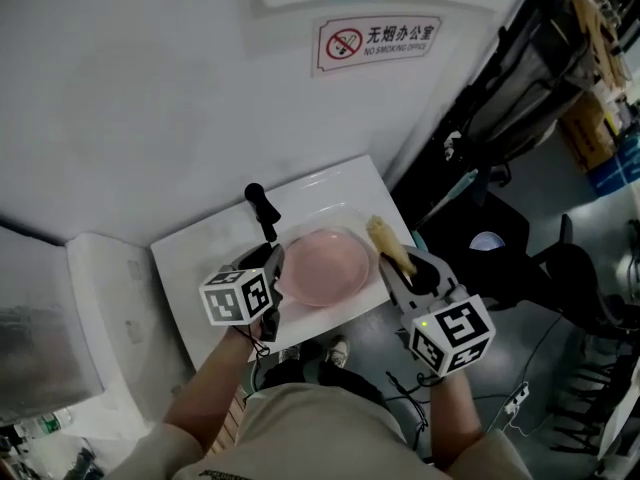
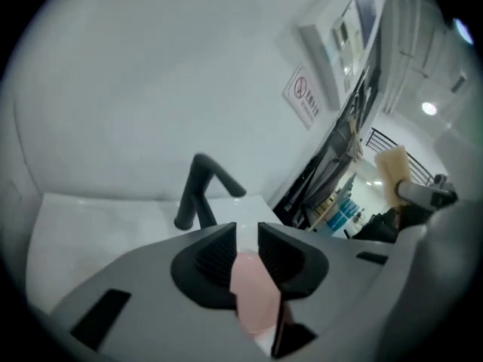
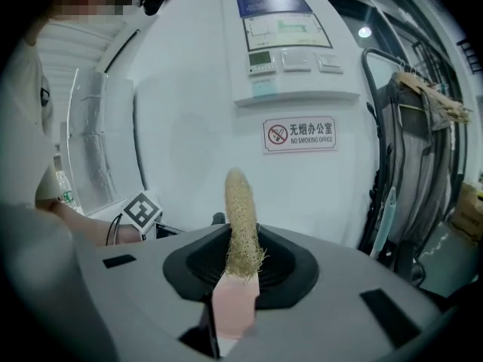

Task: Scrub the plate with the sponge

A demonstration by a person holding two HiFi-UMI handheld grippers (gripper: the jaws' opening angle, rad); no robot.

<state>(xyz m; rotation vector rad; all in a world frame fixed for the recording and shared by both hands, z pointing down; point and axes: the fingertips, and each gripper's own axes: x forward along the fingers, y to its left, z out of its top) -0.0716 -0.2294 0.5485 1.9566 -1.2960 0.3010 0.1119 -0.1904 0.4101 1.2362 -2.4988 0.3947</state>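
A round pink plate [image 1: 325,266] hangs over the front of the white sink [image 1: 190,258], and my left gripper [image 1: 275,270] is shut on its left rim. In the left gripper view the plate's rim [image 2: 253,292] shows edge-on between the ribbed pads of the left gripper [image 2: 247,232]. At the plate's right edge, my right gripper [image 1: 397,273] is shut on a tan loofah sponge [image 1: 390,246] with a pink backing. The sponge [image 3: 240,217] stands upright out of the right gripper [image 3: 241,238]. From the left gripper view the sponge [image 2: 394,170] appears far right.
A black faucet [image 1: 263,208] stands at the sink's back, just behind the plate. A white wall with a no-smoking sign [image 1: 378,40] rises behind. A white unit [image 1: 100,308] sits left of the sink. Dark furniture and cables [image 1: 520,268] crowd the right side.
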